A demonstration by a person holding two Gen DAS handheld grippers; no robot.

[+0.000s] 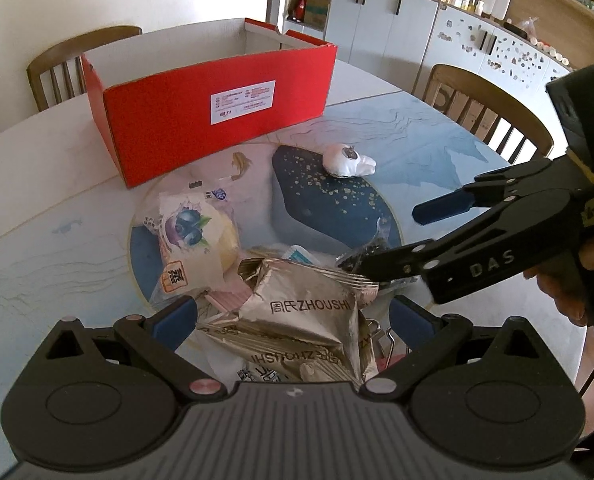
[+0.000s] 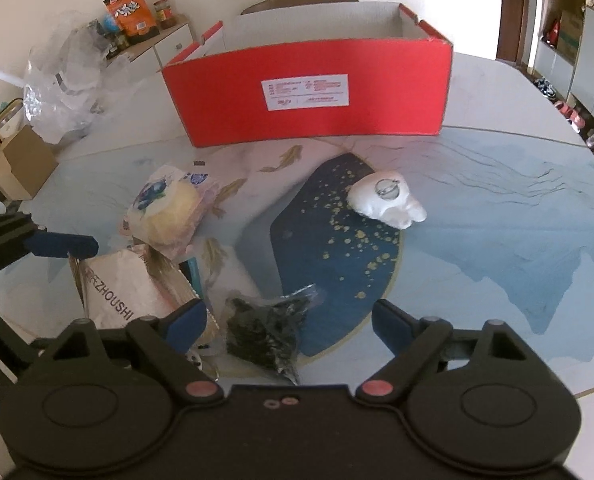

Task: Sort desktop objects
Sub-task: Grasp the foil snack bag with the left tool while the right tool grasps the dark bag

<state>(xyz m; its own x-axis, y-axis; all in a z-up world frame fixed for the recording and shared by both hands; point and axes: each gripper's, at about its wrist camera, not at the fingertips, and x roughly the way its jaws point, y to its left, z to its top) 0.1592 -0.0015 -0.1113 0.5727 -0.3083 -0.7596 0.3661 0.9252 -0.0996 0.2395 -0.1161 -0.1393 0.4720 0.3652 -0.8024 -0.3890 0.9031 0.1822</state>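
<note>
**Both grippers over the snack pile; red box not yet filled as far as I can see**

I hold the left gripper (image 1: 293,312) over a foil packet (image 1: 305,312) printed ZHOUSHI. Its blue pads stand wide on either side of the packet and do not press it. The right gripper (image 2: 289,322) is likewise wide, with a small clear bag of dark bits (image 2: 267,332) lying between its pads, unpinched.

Progress, as I judge it: early. The red box (image 2: 309,92) stands open at the far side of the table (image 1: 37,168). I see only the upper part of its white inner walls, so I cannot tell whether anything lies on its floor. Outside it lie the foil packet, the dark bag, a blueberry-print bun (image 1: 195,240) in its wrapper, a white figure (image 2: 385,200), and a few smaller items under the pile that I cannot make out. All are near the table's middle, on the painted mat, well apart from the box except the bun, which is nearer to it.

Orientation: the foil packet lies flat and crumpled, its long axis running roughly from my left gripper toward the box. The dark bag lies across the right gripper's opening, lumpy, with no clear long axis. The box presents its long labelled side to both cameras.
</note>
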